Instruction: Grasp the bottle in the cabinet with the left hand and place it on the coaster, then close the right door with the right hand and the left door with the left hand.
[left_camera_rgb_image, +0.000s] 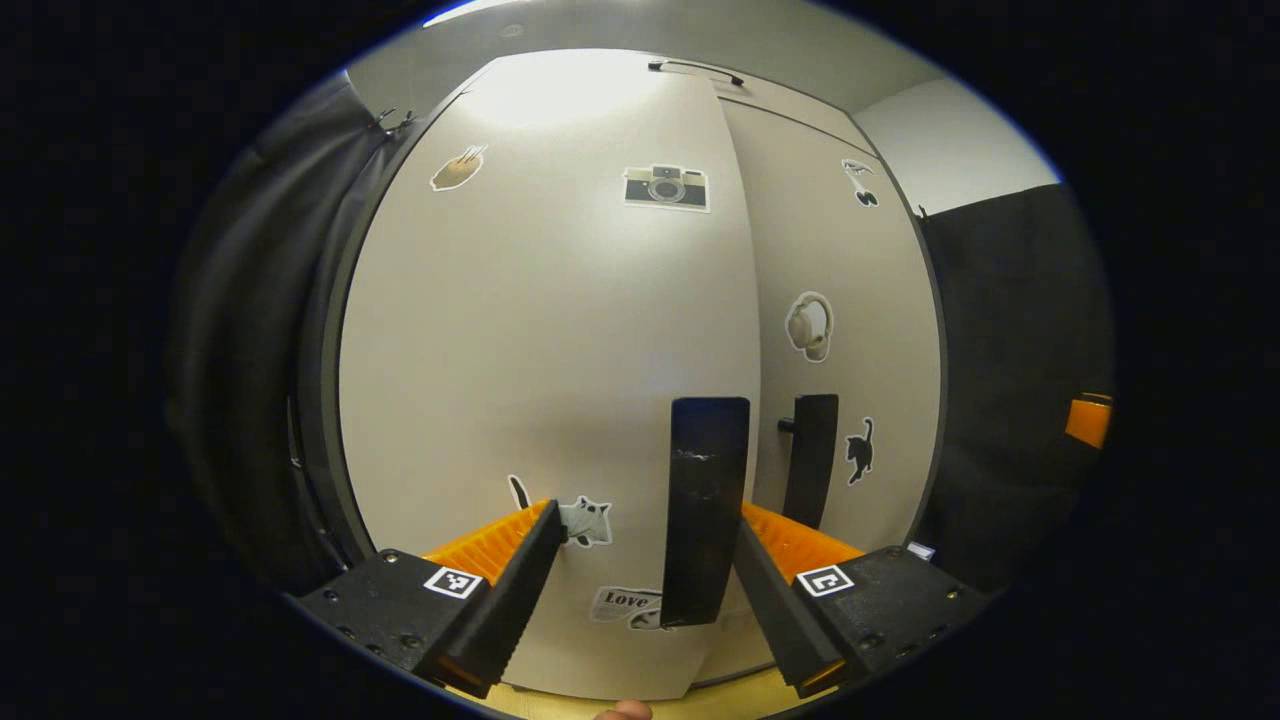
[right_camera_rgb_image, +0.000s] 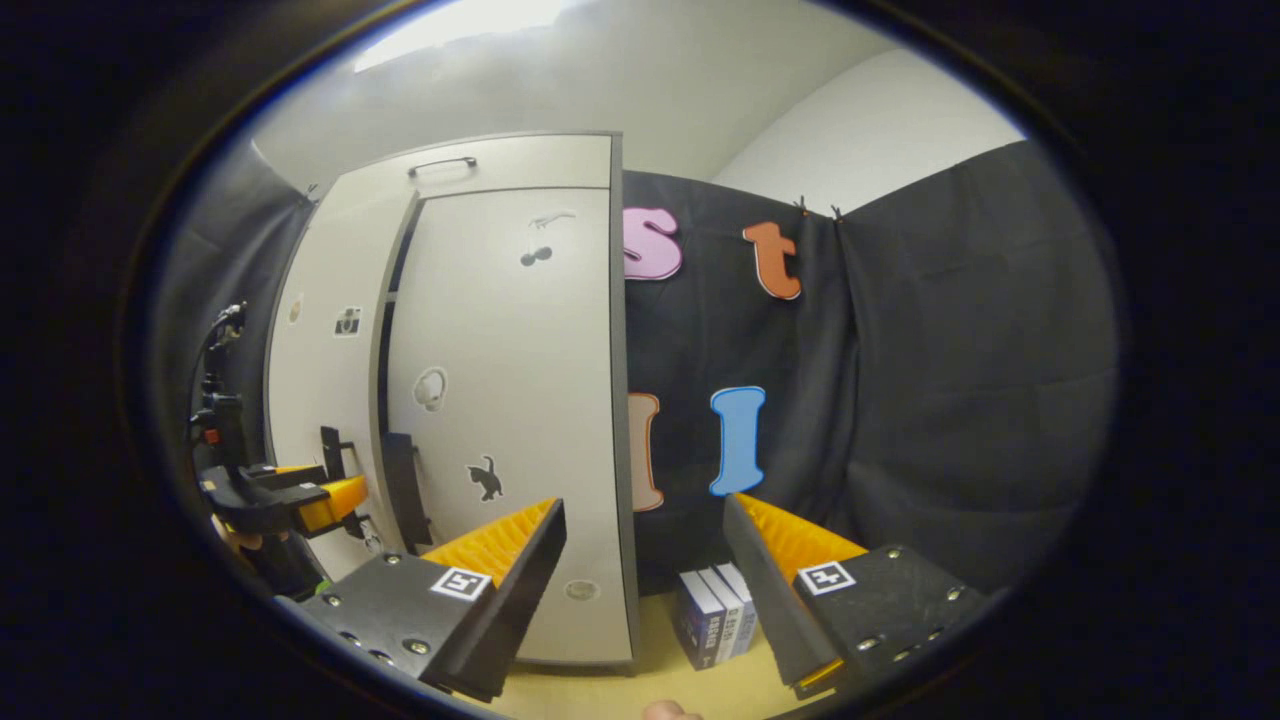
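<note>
Left tool (left_camera_rgb_image: 640, 560) spread, empty, straddling left door (left_camera_rgb_image: 540, 380) handle (left_camera_rgb_image: 705, 510). Right tool (right_camera_rgb_image: 645, 560) spread, idle beside right door (right_camera_rgb_image: 510, 420). Door judged rigid, light, free-swinging; push flat near handle.

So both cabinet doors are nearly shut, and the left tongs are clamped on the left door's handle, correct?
Not quite. The left tongs are open, not clamped: in the left gripper view the left door's handle stands between the fingers with space on the left side. The doors do look nearly shut, with a narrow gap in the right gripper view.
</note>
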